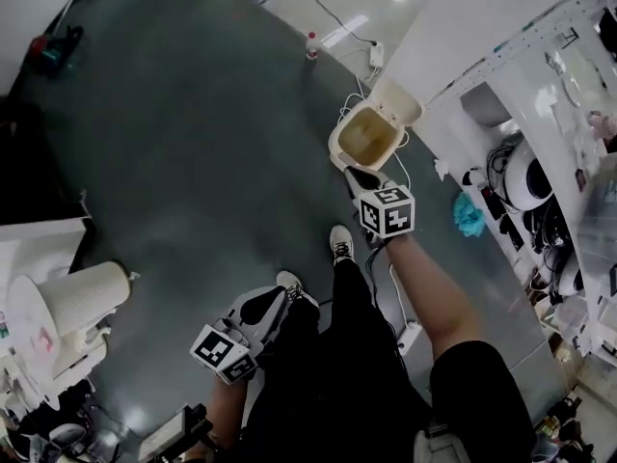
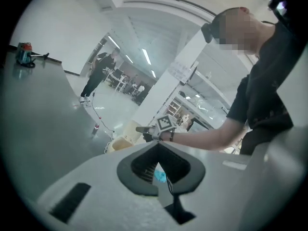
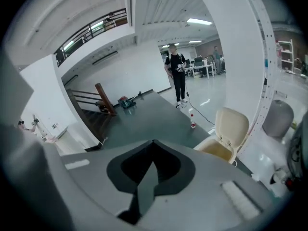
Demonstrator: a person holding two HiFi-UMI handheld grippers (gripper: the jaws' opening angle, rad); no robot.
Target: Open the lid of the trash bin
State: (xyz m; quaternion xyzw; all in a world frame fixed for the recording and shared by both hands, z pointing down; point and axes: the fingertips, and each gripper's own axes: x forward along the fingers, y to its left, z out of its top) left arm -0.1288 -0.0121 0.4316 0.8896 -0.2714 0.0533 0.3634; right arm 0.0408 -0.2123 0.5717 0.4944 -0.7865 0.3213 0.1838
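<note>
Blk tee [image 2: 269, 81], blk trousers [image 1: 337, 355], wht sneakers [image 1: 341, 242].

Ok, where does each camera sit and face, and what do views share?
Head view: on the head, steeply down at floor and trash bin, lid up; arms, legs, left gripper, right gripper show.
Left gripper view: over its shut jaws toward the person's torso and right arm.
Right gripper view: over its shut jaws toward the bin.
Shared: all show the bin.

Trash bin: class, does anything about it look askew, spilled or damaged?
Nothing stands out: the trash bin stands upright, its lid swung up, nothing spilled around it. Its inside looks brownish; stain or liner, cannot tell.
</note>
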